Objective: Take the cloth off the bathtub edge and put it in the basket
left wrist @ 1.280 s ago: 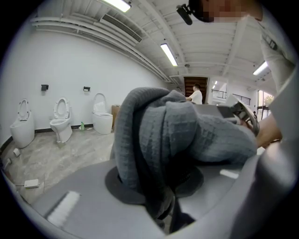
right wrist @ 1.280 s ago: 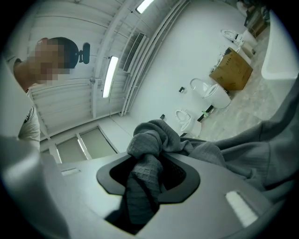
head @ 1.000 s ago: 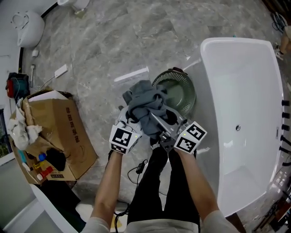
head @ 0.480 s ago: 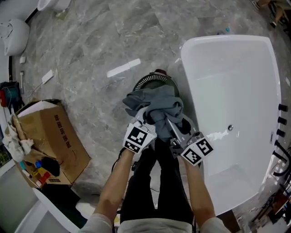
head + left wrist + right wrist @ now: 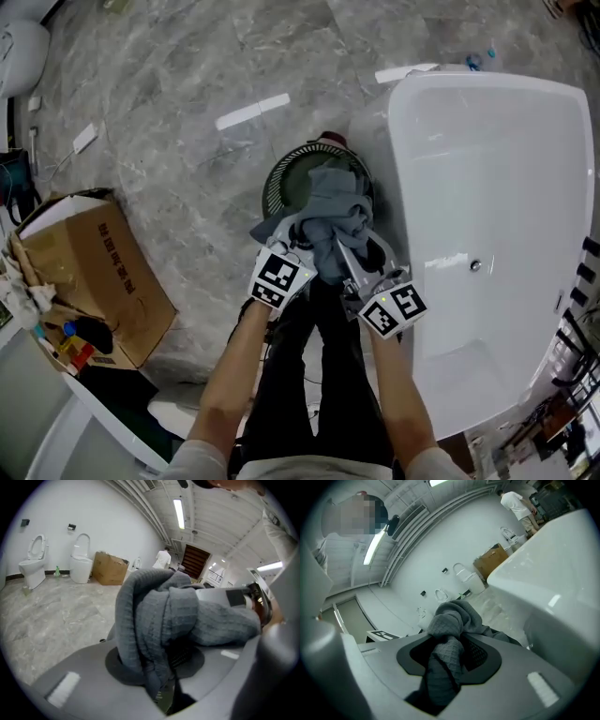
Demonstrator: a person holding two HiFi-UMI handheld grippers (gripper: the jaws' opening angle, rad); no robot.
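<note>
The cloth (image 5: pixel 333 217) is a grey ribbed bundle, off the bathtub (image 5: pixel 497 187) and carried in the air between both tools. The left gripper (image 5: pixel 298 239) has its jaws pinched on a thick fold. In the left gripper view the fabric is squeezed between the pads and bulges up and forward over them. The right gripper (image 5: pixel 342 251) is clamped on another fold, which runs through its jaws as a twisted rope and spills out ahead.

The two grippers sit side by side, close together, so the cloth bunches between them rather than hanging spread. That two-point hold likely keeps the bulk gathered so that it fits the basket's mouth.

The basket (image 5: pixel 277 180) is round and green with a slatted rim. It stands on the floor (image 5: pixel 187 75) just ahead of and below both sets of jaws. The front of the bundle hangs over its opening. I cannot tell whether any fabric touches the inside.

The bathtub wall stands right beside the right gripper, on its outer side, with the basket almost against it. A box (image 5: pixel 89 267) lies well off to the left gripper's outer side, and two toilets (image 5: pixel 56 564) stand far ahead against the wall.

The carry looks almost done. What remains, by my judgement, is to lower a little further and let both grips go over the opening.
</note>
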